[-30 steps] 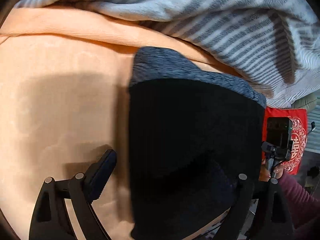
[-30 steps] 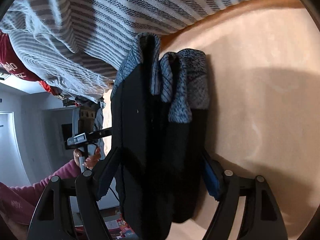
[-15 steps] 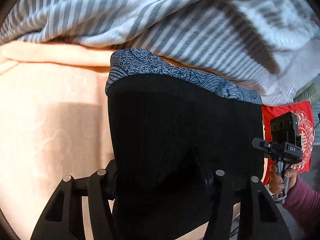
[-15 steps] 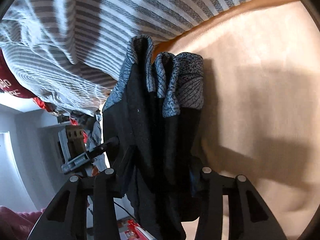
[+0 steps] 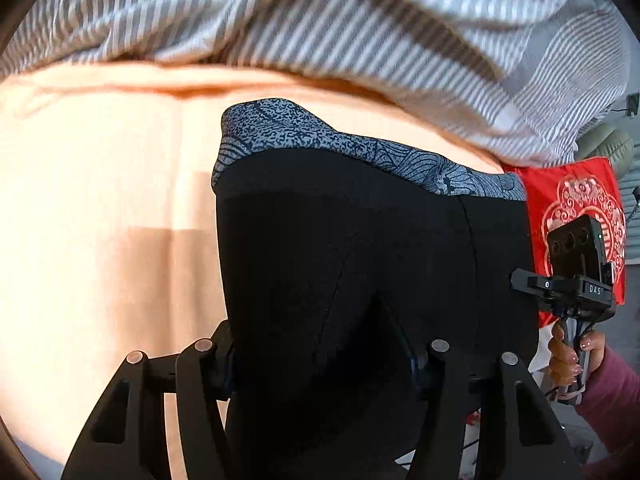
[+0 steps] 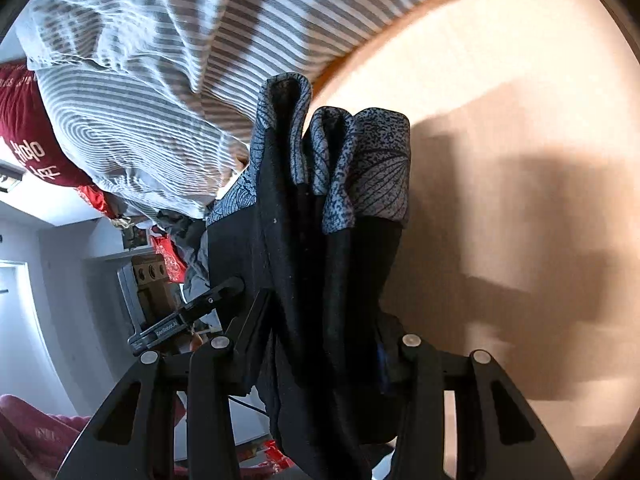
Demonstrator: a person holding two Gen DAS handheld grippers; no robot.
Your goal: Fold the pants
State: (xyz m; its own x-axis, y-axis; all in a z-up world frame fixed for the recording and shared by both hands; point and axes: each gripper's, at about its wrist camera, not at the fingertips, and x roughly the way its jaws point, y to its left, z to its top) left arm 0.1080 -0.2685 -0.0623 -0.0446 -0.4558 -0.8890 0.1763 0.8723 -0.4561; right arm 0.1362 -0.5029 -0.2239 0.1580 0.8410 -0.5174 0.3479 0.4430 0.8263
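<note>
The black pants (image 5: 344, 264) with a grey patterned waistband (image 5: 360, 152) hang folded over an orange bed sheet (image 5: 100, 200). My left gripper (image 5: 320, 364) is shut on the pants' black fabric, which hides both fingertips. In the right wrist view the pants (image 6: 320, 280) hang in several bunched layers, waistband (image 6: 360, 160) at the far end. My right gripper (image 6: 316, 344) is shut on this bundle. Each gripper shows in the other's view, the right gripper (image 5: 576, 280) at the pants' right edge and the left gripper (image 6: 168, 312) at their left.
A grey-and-white striped blanket (image 5: 320, 28) lies bunched along the far side of the bed, also in the right wrist view (image 6: 160, 80). A red patterned cloth (image 5: 572, 216) hangs off to the right. A dark red pillow (image 6: 24, 136) sits at the left.
My left gripper has shut on the pants; it was open a second ago. My right gripper has narrowed on the bundle. The pants have been lifted and carried toward the striped blanket.
</note>
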